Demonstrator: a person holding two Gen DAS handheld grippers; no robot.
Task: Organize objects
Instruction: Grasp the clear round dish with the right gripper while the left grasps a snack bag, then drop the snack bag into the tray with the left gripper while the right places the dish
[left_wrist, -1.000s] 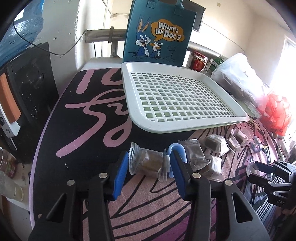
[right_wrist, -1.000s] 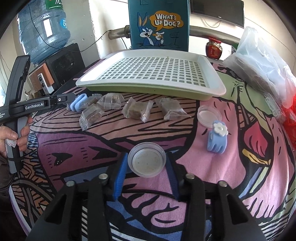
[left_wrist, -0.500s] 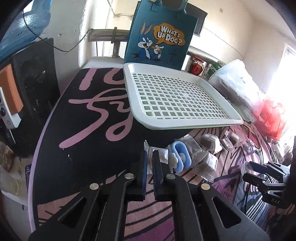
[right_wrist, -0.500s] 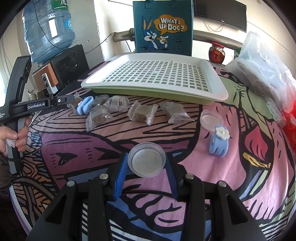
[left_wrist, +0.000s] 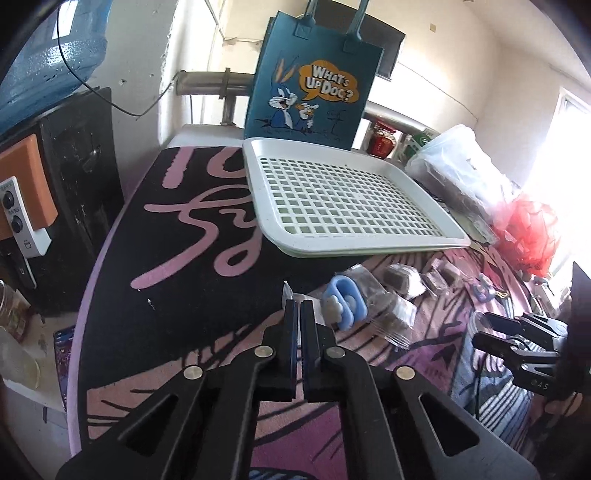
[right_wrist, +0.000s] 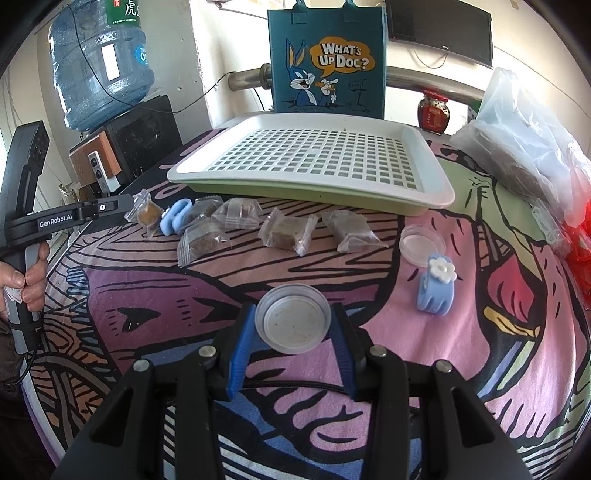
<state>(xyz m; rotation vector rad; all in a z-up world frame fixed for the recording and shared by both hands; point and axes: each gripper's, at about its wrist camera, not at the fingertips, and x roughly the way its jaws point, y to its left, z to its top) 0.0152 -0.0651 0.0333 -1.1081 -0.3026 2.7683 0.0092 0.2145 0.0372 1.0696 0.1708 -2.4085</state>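
A white plastic tray (right_wrist: 310, 162) with a square-holed grid floor sits on the worktop (right_wrist: 332, 369), which wears a cartoon-printed cloth. In front of the tray lies a row of crinkled clear packets holding brown blocks.

The left gripper (right_wrist: 129, 206) has its fingers closed tight on the leftmost packet (right_wrist: 146, 213), pinching its thin sealed edge; in the left wrist view only a sliver of clear film (left_wrist: 287, 290) shows above the shut fingers. The packet is at the left end of the row in front of the tray, just beside a pale blue hair clip (right_wrist: 175, 220). A hand (right_wrist: 27, 284) wraps the gripper's handle, and the tool reaches in from the left of the tray.

The right gripper (right_wrist: 293, 325) tilts downward, its blue-padded fingers partly open and pressed on either side of a round translucent plastic lid (right_wrist: 293, 321), well in front of the tray. Near it lie a second clear lid (right_wrist: 423, 243) and a blue claw clip with a white flower (right_wrist: 436, 288).
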